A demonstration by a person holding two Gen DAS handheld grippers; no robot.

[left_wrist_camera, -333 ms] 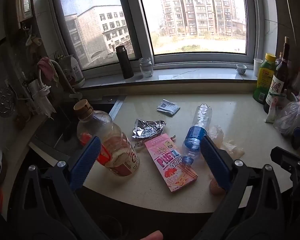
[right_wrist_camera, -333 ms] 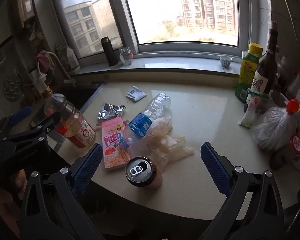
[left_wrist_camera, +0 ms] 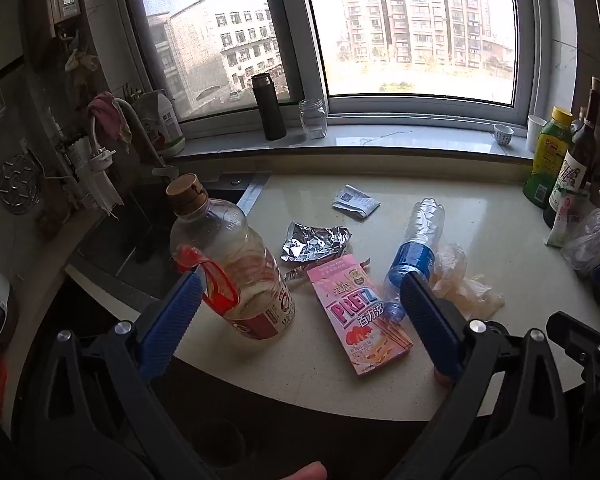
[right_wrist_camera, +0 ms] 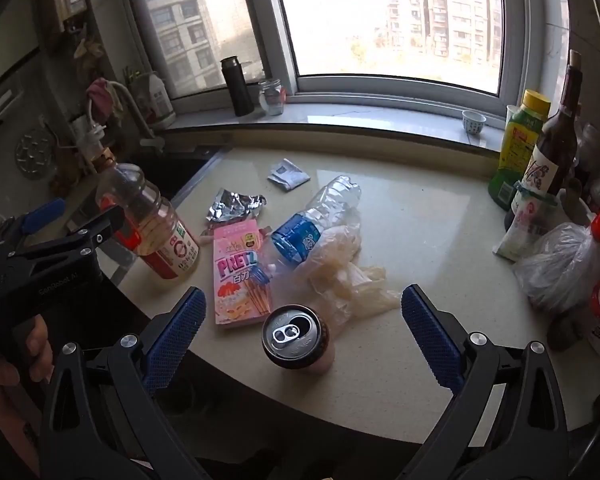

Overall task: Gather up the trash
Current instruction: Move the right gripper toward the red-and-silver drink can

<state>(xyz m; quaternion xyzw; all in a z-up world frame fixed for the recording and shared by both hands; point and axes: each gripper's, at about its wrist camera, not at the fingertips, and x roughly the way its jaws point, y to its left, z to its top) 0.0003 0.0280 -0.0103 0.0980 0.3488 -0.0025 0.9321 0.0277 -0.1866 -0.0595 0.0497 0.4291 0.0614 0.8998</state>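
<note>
Trash lies on the pale counter (left_wrist_camera: 480, 240): a pink Pretz box (left_wrist_camera: 358, 314), a crushed clear bottle with a blue label (left_wrist_camera: 416, 248), crumpled foil (left_wrist_camera: 314, 242), a small white sachet (left_wrist_camera: 356, 201), a crumpled clear bag (left_wrist_camera: 464, 284) and an oil bottle with a red handle (left_wrist_camera: 228, 264). My left gripper (left_wrist_camera: 300, 320) is open above the counter's front edge, between the oil bottle and the Pretz box. My right gripper (right_wrist_camera: 300, 334) is open, with an opened drink can (right_wrist_camera: 296, 336) standing between its fingers. The Pretz box (right_wrist_camera: 240, 270) and blue-label bottle (right_wrist_camera: 320, 220) lie beyond it.
A sink (left_wrist_camera: 152, 232) with a tap is at the left. Sauce bottles (right_wrist_camera: 556, 152), a green bottle (right_wrist_camera: 520, 144) and a knotted plastic bag (right_wrist_camera: 560, 264) crowd the right edge. A black flask (left_wrist_camera: 268, 106), a glass jar (left_wrist_camera: 313, 119) and a small cup (left_wrist_camera: 503, 134) stand on the windowsill.
Both views have shifted only slightly; the grippers stay open and the objects on the counter have not moved.
</note>
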